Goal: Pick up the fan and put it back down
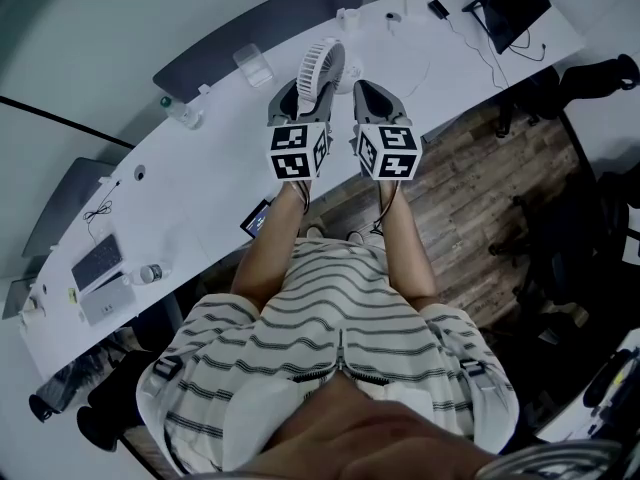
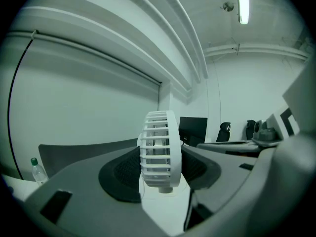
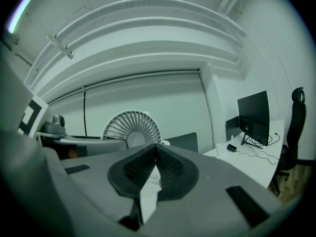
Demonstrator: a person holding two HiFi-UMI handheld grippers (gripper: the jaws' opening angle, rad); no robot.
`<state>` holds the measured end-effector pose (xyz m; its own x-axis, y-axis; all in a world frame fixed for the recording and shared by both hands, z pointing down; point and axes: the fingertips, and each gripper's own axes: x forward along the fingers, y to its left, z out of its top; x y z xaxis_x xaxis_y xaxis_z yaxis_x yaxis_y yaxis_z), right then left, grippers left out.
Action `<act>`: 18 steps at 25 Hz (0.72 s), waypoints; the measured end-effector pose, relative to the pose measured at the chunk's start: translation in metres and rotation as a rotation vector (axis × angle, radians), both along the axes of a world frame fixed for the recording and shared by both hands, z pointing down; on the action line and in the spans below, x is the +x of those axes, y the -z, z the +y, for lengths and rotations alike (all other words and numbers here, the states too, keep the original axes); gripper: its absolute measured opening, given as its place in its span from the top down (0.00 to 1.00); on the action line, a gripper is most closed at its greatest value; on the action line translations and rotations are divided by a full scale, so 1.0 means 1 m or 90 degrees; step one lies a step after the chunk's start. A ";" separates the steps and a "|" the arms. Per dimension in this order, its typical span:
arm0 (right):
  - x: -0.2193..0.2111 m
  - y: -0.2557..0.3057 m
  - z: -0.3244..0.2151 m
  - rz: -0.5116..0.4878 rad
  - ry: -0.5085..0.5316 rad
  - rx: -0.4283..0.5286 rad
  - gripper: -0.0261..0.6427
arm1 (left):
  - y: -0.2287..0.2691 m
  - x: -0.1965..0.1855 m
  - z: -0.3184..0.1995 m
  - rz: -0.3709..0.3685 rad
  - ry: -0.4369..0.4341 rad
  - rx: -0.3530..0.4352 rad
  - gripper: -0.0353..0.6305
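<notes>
A small white fan [image 1: 322, 66] stands between the jaws of my left gripper [image 1: 312, 86], above the white desk [image 1: 200, 198]. In the left gripper view the fan [image 2: 159, 149] shows edge-on, its round cage filling the gap between the two dark pads of the left gripper [image 2: 159, 166], which press on its sides. My right gripper [image 1: 376, 94] hovers just to the right of the fan, apart from it. Its pads meet at the tips with nothing between them [image 3: 156, 149]. From there the fan's grille [image 3: 131, 127] shows face-on to the left.
On the long curved desk stand a clear plastic cup [image 1: 252, 65], a green-capped bottle [image 1: 178, 108], a keyboard [image 1: 97, 261] and a monitor [image 1: 510, 3] with cables. A phone [image 1: 258, 218] lies at the desk's near edge. Office chairs [image 1: 600, 73] stand on the wood floor at right.
</notes>
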<state>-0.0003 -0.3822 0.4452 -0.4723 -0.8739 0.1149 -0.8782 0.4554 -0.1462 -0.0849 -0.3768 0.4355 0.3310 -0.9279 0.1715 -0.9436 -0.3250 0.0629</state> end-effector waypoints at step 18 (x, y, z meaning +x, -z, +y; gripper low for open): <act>-0.008 0.005 0.000 0.004 0.003 0.008 0.94 | 0.004 -0.005 0.000 0.000 -0.005 0.014 0.61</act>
<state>-0.0079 -0.3825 0.4402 -0.4762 -0.8728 0.1073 -0.8767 0.4619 -0.1343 -0.0900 -0.3770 0.4317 0.3377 -0.9290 0.1512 -0.9413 -0.3330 0.0559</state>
